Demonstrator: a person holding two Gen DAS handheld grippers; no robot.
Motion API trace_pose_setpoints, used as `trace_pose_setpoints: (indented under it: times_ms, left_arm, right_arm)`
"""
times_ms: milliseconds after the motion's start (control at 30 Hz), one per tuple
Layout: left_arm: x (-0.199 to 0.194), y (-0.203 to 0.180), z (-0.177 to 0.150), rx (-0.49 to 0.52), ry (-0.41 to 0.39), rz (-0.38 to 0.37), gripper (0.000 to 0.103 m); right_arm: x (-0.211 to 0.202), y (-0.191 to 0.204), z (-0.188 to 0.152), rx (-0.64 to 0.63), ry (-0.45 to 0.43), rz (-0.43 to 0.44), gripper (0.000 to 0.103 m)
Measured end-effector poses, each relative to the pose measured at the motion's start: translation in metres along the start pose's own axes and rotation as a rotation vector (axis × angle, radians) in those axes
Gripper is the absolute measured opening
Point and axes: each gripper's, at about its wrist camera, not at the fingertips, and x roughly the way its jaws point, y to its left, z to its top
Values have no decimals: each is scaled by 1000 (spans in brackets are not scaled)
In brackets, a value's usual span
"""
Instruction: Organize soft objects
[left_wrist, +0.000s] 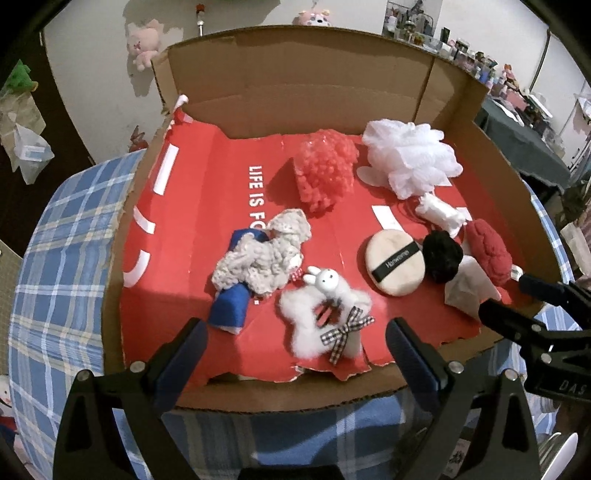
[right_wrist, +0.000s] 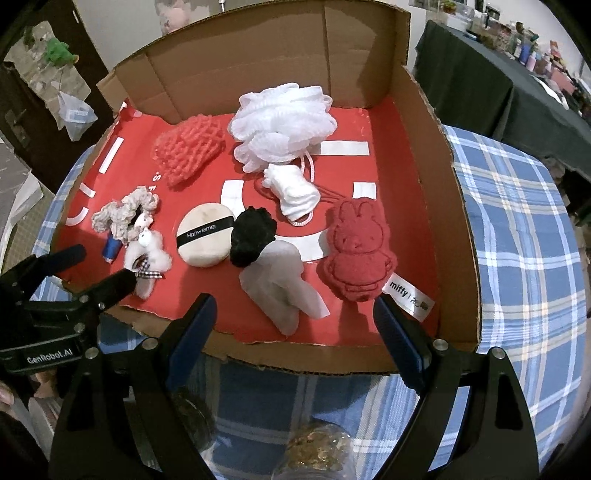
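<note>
A cardboard tray (left_wrist: 122, 258) (right_wrist: 450, 229) with a red liner holds several soft things. In the left wrist view: a fluffy white bunny clip (left_wrist: 325, 317) with a checked bow, a grey knitted scrunchie (left_wrist: 258, 254) on a blue piece (left_wrist: 229, 306), a coral puff (left_wrist: 325, 173), a white bath pouf (left_wrist: 410, 155), a beige powder puff (left_wrist: 393, 262), a black scrunchie (left_wrist: 441, 258). In the right wrist view: a red bunny sponge (right_wrist: 356, 251), a translucent white piece (right_wrist: 280, 284), a white sock bundle (right_wrist: 295, 192). My left gripper (left_wrist: 295, 350) is open at the tray's front edge. My right gripper (right_wrist: 291, 325) is open before the white piece.
The tray lies on a blue plaid cloth (left_wrist: 62, 258) (right_wrist: 524, 229). Two jars (right_wrist: 314, 454) stand below the tray's front edge. A dark-covered table with clutter (right_wrist: 480, 74) stands at the back right. Plush toys hang on the wall (left_wrist: 142, 44).
</note>
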Motion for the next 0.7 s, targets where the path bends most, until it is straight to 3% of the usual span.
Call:
trace_pose_setpoints:
  times_ms: [700]
  left_arm:
    - [-2,-1,-1,0,-24,25,99]
  right_arm:
    - [1,-1,-2,6,-5,-20,87]
